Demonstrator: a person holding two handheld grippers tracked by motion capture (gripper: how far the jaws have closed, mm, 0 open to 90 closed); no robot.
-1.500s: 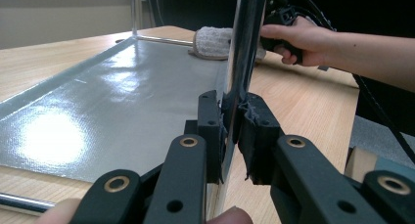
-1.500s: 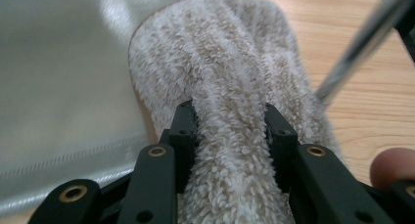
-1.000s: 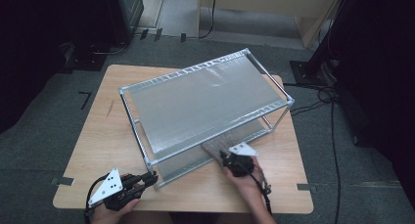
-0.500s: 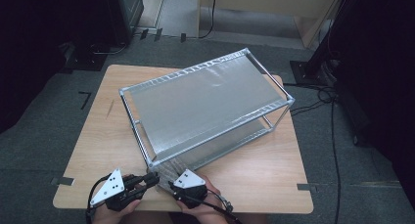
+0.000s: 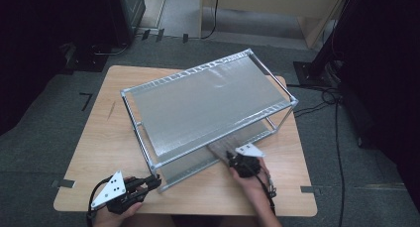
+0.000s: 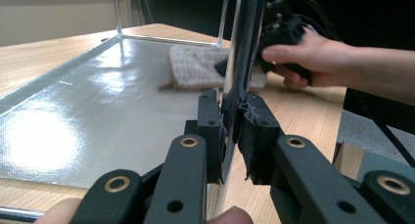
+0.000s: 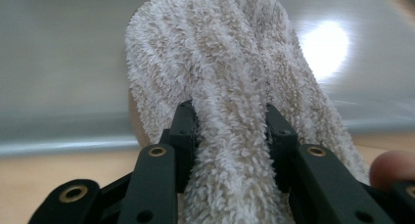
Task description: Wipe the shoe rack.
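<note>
Right tool (image 5: pixel 233 160) gripping towel (image 7: pixel 230 87) — sliding back rightward along lower shelf (image 6: pixel 98 111), wiping probably mid-pass; left tool (image 5: pixel 153 181) clamping rack post (image 6: pixel 243 53), steadying rack.

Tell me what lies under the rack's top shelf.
Under the top shelf sits the lower shelf, where the right gripper presses a beige towel. The top shelf covers most of the lower shelf from above, so its far part stays unseen.
</note>
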